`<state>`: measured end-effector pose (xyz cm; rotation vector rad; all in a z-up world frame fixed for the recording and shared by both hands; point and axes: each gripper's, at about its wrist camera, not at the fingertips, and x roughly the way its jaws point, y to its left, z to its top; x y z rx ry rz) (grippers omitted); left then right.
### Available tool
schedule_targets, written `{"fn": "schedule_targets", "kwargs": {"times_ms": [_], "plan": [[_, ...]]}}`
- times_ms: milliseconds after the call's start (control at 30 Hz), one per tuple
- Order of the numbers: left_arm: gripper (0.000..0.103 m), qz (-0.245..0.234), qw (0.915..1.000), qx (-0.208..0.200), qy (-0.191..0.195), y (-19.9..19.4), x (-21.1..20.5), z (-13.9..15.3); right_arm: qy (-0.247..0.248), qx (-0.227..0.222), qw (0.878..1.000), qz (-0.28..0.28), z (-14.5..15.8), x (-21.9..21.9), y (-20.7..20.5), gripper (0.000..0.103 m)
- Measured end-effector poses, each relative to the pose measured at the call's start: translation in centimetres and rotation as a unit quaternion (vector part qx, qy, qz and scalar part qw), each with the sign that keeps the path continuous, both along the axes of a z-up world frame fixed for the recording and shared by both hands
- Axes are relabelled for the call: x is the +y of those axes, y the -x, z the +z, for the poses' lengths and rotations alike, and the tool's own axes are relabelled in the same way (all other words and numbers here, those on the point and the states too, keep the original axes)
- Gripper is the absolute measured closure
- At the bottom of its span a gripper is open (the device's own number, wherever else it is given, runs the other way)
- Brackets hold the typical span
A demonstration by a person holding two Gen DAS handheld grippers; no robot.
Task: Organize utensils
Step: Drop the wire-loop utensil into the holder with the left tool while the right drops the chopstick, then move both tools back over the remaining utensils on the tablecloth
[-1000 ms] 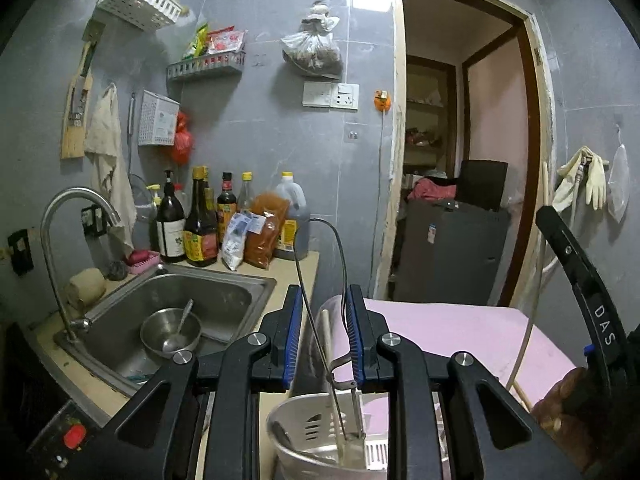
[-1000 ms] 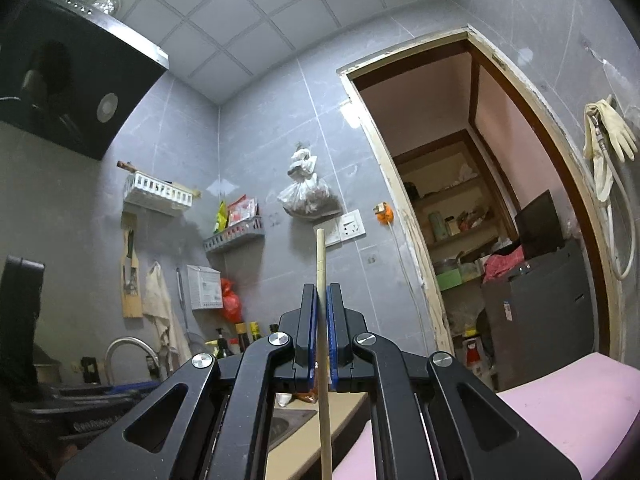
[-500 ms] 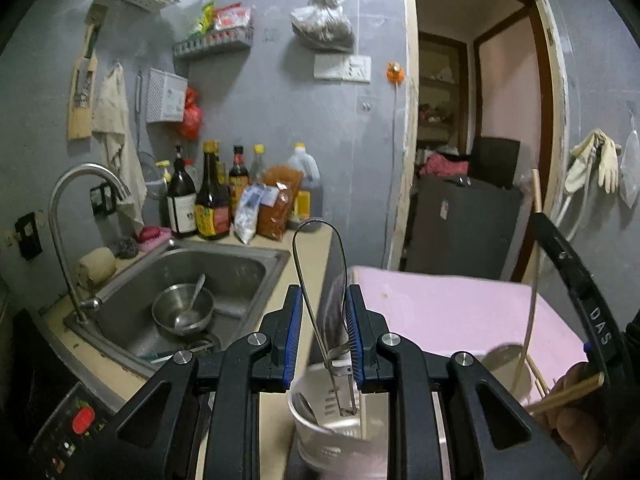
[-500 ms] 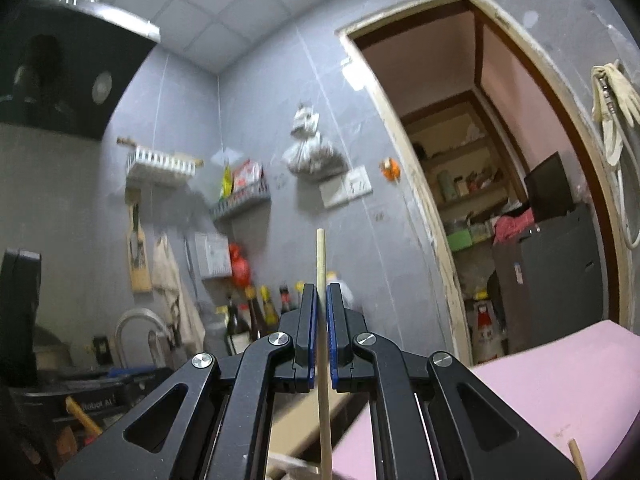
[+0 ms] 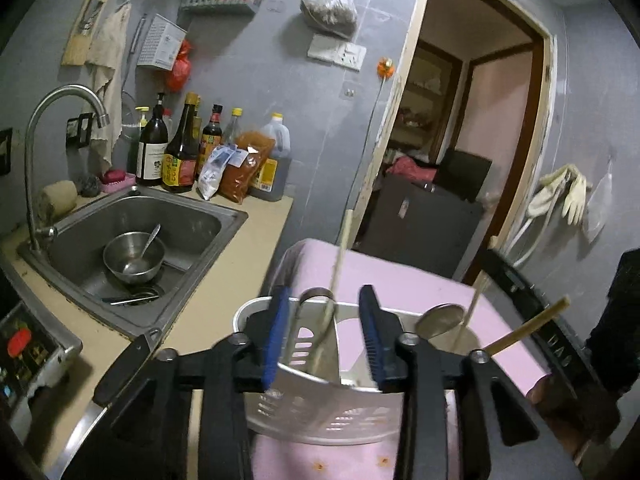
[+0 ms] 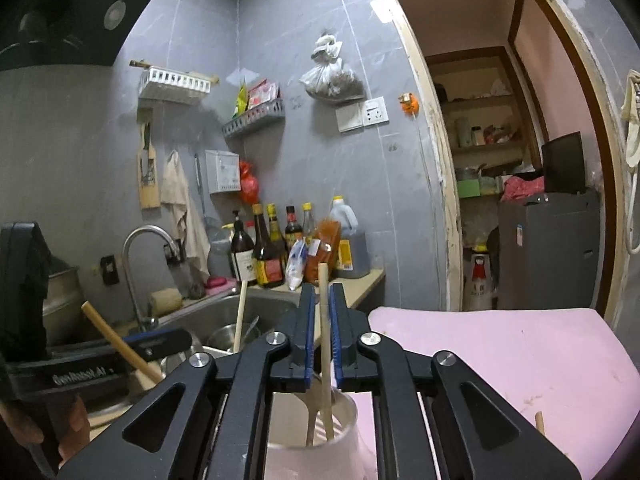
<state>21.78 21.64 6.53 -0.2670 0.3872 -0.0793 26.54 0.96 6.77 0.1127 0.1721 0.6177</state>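
Observation:
A white slotted utensil holder (image 5: 320, 412) stands on the pink surface (image 5: 400, 280). My left gripper (image 5: 325, 292) hangs just over it with its jaws opening. A wire whisk handle (image 5: 310, 300) stands in the holder between the pads, touching neither. A metal spoon (image 5: 440, 320) and a pale chopstick (image 5: 340, 256) also stand in it. In the right wrist view my right gripper (image 6: 322, 288) is over the holder (image 6: 356, 440), jaws opening. A wooden chopstick (image 6: 325, 340) stands loose between the pads, its lower end in the holder. A thicker wooden stick (image 6: 116, 344) leans between the two grippers.
A steel sink (image 5: 132, 216) with a bowl (image 5: 134, 258) and a spoon lies to the left, its tap (image 5: 60, 104) arching above. Sauce bottles (image 5: 180, 152) line the wall behind. A doorway (image 5: 460, 140) opens to the right, with a dark cabinet (image 5: 420, 216) inside.
The left gripper sank toward the holder and its jaws spread off the whisk handle. The right gripper tilted down, its pads parted, and the chopstick slid lower into the holder.

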Motion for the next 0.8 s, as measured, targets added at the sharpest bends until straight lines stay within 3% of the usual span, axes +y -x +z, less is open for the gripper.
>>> {"fn": "schedule_targets", "kwargs": {"times_ms": [100, 200, 267, 300, 367, 433, 600, 800], "plan": [[0.066, 0.009, 0.9999, -0.011, 0.0, 1.0, -0.2, 1.0, -0.006, 0.002, 1.0, 0.002, 0.2, -0.7, 0.3, 0.082], [0.053, 0.022, 0.9993, -0.03, -0.009, 2.2, -0.5, 1.8, -0.008, -0.004, 1.0, -0.004, 0.8, -1.7, 0.9, 0.071], [0.045, 0.033, 0.9985, -0.041, -0.015, 2.9, -0.9, 2.2, -0.013, -0.008, 1.0, -0.008, 1.1, -2.6, 1.3, 0.047], [0.042, 0.038, 0.9982, -0.044, -0.016, 3.3, -1.1, 2.5, -0.017, -0.012, 1.0, -0.01, 1.3, -3.2, 1.6, 0.044], [0.025, 0.044, 0.9974, -0.055, -0.015, 4.0, -1.7, 2.9, -0.014, -0.019, 1.0, -0.015, 1.7, -4.0, 2.1, 0.034], [0.017, 0.051, 0.9961, -0.068, -0.022, 4.5, -2.4, 3.1, -0.012, -0.024, 0.999, -0.019, 2.0, -4.9, 2.8, 0.024], [0.007, 0.051, 0.9927, -0.094, -0.057, 5.8, -4.9, 3.7, -0.014, -0.033, 0.999, -0.034, 2.8, -8.2, 5.2, 0.0], [0.004, 0.037, 0.9888, -0.122, -0.079, 7.8, -7.9, 3.7, -0.003, -0.06, 0.996, -0.058, 3.1, -12.0, 8.1, 0.0]]}}
